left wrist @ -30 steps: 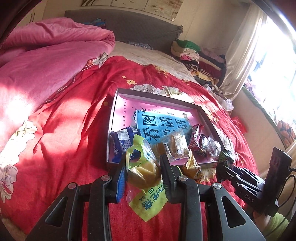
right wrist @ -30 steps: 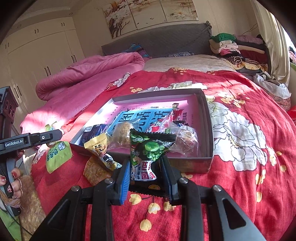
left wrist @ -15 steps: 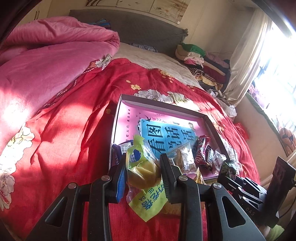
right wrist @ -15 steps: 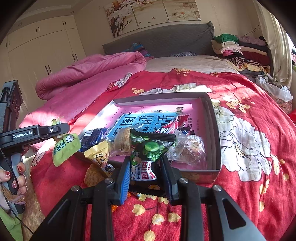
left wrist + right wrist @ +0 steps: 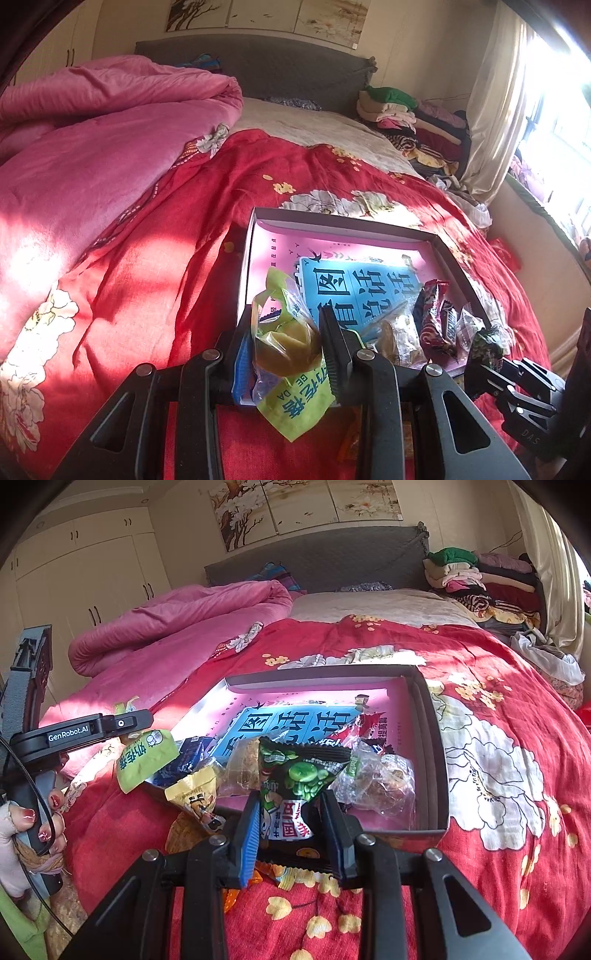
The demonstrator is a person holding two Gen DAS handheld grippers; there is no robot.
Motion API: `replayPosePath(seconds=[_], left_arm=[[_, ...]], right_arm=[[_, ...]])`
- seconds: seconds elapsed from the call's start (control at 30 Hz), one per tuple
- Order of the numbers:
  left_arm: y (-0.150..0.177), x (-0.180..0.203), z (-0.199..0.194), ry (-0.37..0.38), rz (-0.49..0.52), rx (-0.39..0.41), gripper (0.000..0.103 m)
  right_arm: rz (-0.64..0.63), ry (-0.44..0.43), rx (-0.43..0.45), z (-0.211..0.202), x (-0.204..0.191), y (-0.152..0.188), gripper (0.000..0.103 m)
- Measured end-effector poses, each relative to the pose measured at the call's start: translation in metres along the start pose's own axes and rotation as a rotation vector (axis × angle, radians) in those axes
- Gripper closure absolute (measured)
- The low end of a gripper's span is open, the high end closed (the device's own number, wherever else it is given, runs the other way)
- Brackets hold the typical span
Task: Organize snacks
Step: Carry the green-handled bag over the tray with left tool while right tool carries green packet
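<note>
A shallow box (image 5: pixel 343 224) with a pink inside lies on the red bedspread, with a blue book (image 5: pixel 354 284) and several snack packets in it. My left gripper (image 5: pixel 288 339) is shut on a light-green snack bag (image 5: pixel 291 402) and holds it over the box's near left corner. It also shows in the right wrist view (image 5: pixel 146 758). My right gripper (image 5: pixel 290 816) is shut on a dark green-pea packet (image 5: pixel 299 775) at the box's near edge (image 5: pixel 406 836). A yellow packet (image 5: pixel 194 794) hangs over that edge.
A pink quilt (image 5: pixel 92 147) is heaped on the left of the bed. Folded clothes (image 5: pixel 413 122) are stacked at the back right by the curtain. More packets (image 5: pixel 184 830) lie on the bedspread in front of the box. The grey headboard (image 5: pixel 325 559) stands behind.
Both grippers have moved forward toward the box with their packets still held. The left gripper's green bag is now over the box's near corner.
</note>
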State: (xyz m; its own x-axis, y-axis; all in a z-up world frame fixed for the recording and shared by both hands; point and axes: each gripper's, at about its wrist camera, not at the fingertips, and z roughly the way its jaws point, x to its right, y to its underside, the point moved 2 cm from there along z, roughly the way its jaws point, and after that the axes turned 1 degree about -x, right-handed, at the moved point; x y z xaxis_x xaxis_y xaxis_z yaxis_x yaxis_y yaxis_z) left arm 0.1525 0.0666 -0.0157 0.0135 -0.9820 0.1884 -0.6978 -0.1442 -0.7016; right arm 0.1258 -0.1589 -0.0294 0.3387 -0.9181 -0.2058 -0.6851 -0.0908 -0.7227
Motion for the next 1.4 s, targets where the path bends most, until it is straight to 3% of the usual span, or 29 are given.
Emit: replayPosePath(seconds=[0.1,0.37,1.4], left_arm=[[0.003,0.005,0.006,-0.039,0.055,-0.006,0.069],[0.01,0.017,0.017,-0.045,0.121,-0.025,0.069],[0.012,0.012,0.048,0.019,0.099,-0.055,0.067]], right_arm=[[0.0,0.005,-0.001,0.003,0.0,-0.002,0.071],[0.0,0.016,-0.004,0.01,0.003,-0.007,0.071],[0.018,0.076,-0.02,0.036,0.016,-0.021,0.071]])
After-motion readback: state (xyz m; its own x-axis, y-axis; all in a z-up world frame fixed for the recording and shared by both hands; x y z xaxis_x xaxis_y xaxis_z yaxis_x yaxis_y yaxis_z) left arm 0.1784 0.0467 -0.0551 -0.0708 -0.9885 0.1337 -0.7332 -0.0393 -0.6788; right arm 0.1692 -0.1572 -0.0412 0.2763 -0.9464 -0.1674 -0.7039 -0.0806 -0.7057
